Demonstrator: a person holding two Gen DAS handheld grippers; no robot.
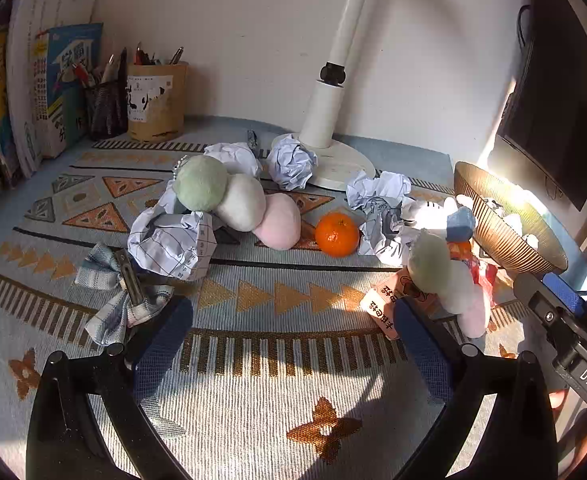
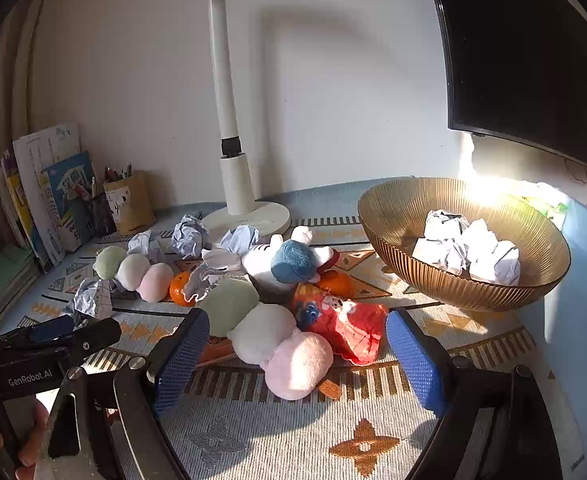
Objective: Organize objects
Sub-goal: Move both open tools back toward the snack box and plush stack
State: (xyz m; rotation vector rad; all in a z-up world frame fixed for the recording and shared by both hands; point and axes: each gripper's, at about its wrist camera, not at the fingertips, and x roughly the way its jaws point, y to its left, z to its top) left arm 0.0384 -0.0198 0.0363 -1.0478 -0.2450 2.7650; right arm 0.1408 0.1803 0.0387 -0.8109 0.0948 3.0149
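Both wrist cams sit low over the surface (image 1: 253,392), angled down toward the back wall. Left cam sits left, close to the orange (image 1: 336,234). Right cam sits right, nearer the bowl (image 2: 397,216). Shared: lamp (image 2: 235,184), books (image 1: 41,92), plush pile.

Lay strewn over the patterned cloth: two three-ball plush skewers (image 2: 133,270) (image 2: 265,330), crumpled paper balls (image 1: 293,162), an orange (image 1: 336,234), a plaid bow clip (image 1: 121,300), a red wrapper (image 2: 351,326). Sat at right: ribbed amber bowl (image 2: 397,208) holding more paper balls (image 2: 469,250).

Orange (image 1: 336,234) among crumpled paper balls (image 1: 172,240)
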